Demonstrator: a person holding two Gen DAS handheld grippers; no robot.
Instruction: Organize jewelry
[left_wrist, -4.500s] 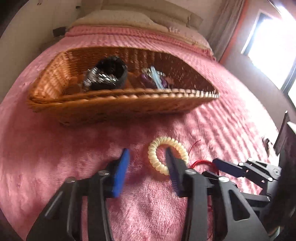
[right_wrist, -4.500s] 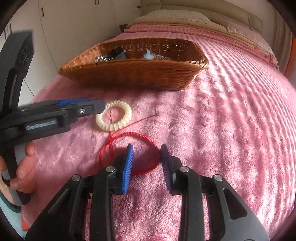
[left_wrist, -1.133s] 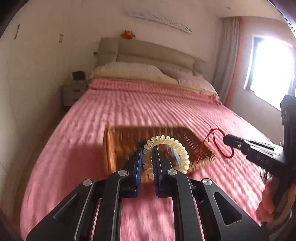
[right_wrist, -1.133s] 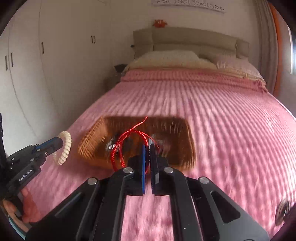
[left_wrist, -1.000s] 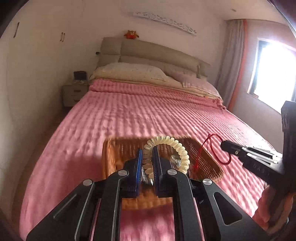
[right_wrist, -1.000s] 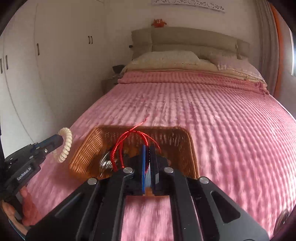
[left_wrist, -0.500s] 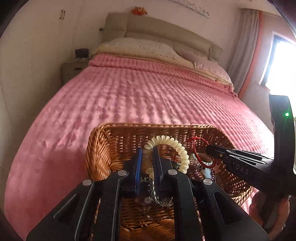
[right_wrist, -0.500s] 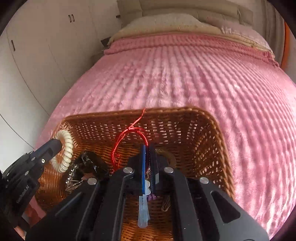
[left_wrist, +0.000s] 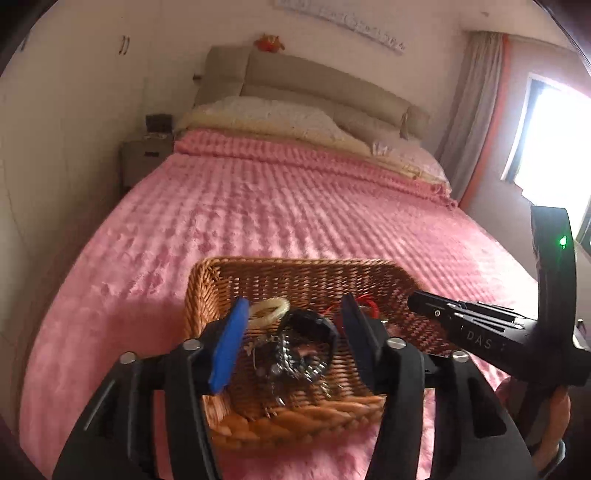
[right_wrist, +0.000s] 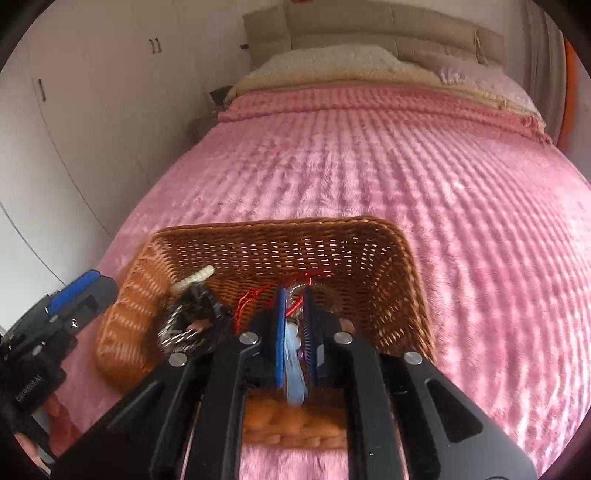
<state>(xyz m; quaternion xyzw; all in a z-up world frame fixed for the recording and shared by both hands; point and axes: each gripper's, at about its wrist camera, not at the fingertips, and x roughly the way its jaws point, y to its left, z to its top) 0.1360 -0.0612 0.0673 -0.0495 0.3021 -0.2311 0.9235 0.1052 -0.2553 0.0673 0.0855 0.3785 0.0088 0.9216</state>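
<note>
Left wrist view shows my left gripper (left_wrist: 291, 332) opening, empty, above the wicker basket (left_wrist: 295, 424) where the light, springy coil bracelet (left_wrist: 271, 312) lies, best pinched across its rim.

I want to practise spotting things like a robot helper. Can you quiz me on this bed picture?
1. True or false: the wicker basket stands on a pink bedspread.
2. Where is the cream coil band? A. on a pillow B. inside the basket C. on the floor
3. Fill in: the thin cord bracelet in the basket is coloured ____.

Key: 1 true; 2 B; 3 red.
</note>
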